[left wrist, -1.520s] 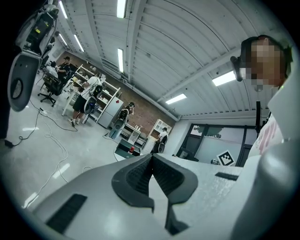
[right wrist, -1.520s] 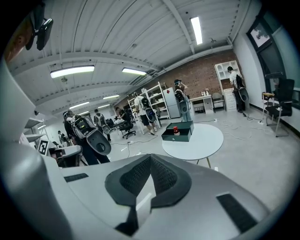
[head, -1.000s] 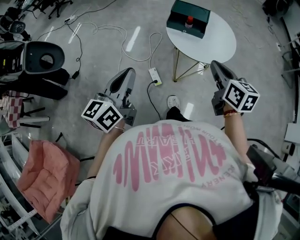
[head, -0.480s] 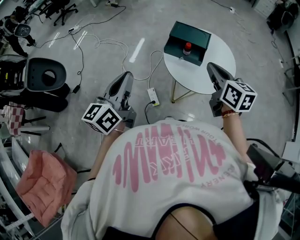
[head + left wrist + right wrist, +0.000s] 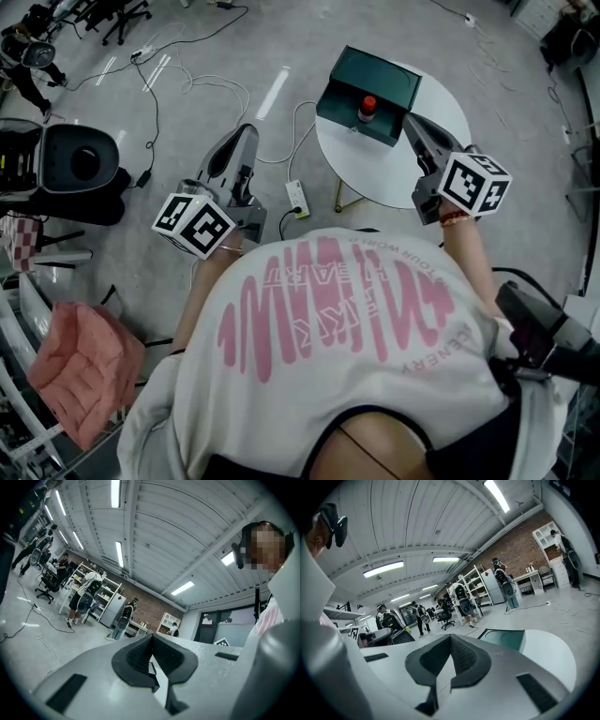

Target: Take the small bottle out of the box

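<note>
While the reach for the bottle is not yet begun, both tools are carried with jaws pressed together and nothing between them. The left gripper (image 5: pixel 247 133) is held out over bare floor, and the right gripper (image 5: pixel 410 120) is poised over the round table (image 5: pixel 398 173).

And there it is: the small bottle (image 5: pixel 367 108), red-capped, is seen upright in the dark green box (image 5: pixel 375 70), toward the box's 6 o'clock side. The box itself is set at about 11 o'clock on the tabletop, close to that rim.

The right gripper is judged the likelier one for the pick, since its tip is found near the bottle, at roughly 3 o'clock of it. The left is parked well apart at 9 o'clock, presumably out of the way. The jaws would have to be opened before anything is taken.

Open white tabletop is left from 3 to 6 o'clock for setting down. A power strip (image 5: pixel 296 198) is noted on the floor by the table's legs, at 8 o'clock.
</note>
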{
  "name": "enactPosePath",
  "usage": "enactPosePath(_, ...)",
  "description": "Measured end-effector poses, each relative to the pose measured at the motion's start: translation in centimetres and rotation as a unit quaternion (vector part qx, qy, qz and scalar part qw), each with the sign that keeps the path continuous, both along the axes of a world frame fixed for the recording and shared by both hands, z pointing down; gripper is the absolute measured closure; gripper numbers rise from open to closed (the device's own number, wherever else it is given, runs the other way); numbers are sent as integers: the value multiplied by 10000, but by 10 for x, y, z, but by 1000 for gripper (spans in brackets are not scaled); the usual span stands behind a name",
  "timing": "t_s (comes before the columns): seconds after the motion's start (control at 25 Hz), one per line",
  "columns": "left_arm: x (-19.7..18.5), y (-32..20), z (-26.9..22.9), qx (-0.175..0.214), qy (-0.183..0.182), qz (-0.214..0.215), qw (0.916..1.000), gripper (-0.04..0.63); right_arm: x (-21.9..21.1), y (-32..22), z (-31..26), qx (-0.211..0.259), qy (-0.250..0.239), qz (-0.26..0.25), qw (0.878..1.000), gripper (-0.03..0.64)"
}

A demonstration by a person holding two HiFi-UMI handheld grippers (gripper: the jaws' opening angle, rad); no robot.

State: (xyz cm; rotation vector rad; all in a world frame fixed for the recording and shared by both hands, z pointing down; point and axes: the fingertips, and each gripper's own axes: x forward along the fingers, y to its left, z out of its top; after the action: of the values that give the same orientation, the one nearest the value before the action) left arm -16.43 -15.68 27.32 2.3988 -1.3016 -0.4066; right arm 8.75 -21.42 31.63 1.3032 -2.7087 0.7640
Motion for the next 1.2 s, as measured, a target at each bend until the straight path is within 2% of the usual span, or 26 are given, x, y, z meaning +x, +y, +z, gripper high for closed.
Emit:
enactPosePath(0.2, 2, -27, 8, -92, 13, -71, 9999, 588, -1, -19, 22, -271, 139, -156, 9994, 614)
enactPosePath(0.44, 13, -54, 32, -429, 42, 16, 9991, 588, 8, -40, 38, -303, 227, -185, 9991, 614)
enactPosePath(0.6, 16, -62, 47, -670, 82, 51, 9977, 588, 13, -45, 55, -526, 98, -104, 9985, 614)
enactPosePath(0.76, 26, -69, 60, -867, 93, 171, 9960, 588, 10, -54, 73, -772, 176, -161, 9967, 614)
enactPosePath(0.92, 45, -93, 81, -1173, 69, 274, 9927, 588, 15, -82, 98, -1012, 284, -238, 9942, 614)
enactPosePath(1.04, 62, -118, 114, -1478, 85, 322, 9884, 588, 23, -114, 130, -1181, 226, -227, 9925, 614)
enactPosePath(1.2, 65, -111, 150, -1766, 97, 332, 9837, 588, 19, -111, 171, -1461, 180, -278, 9887, 614)
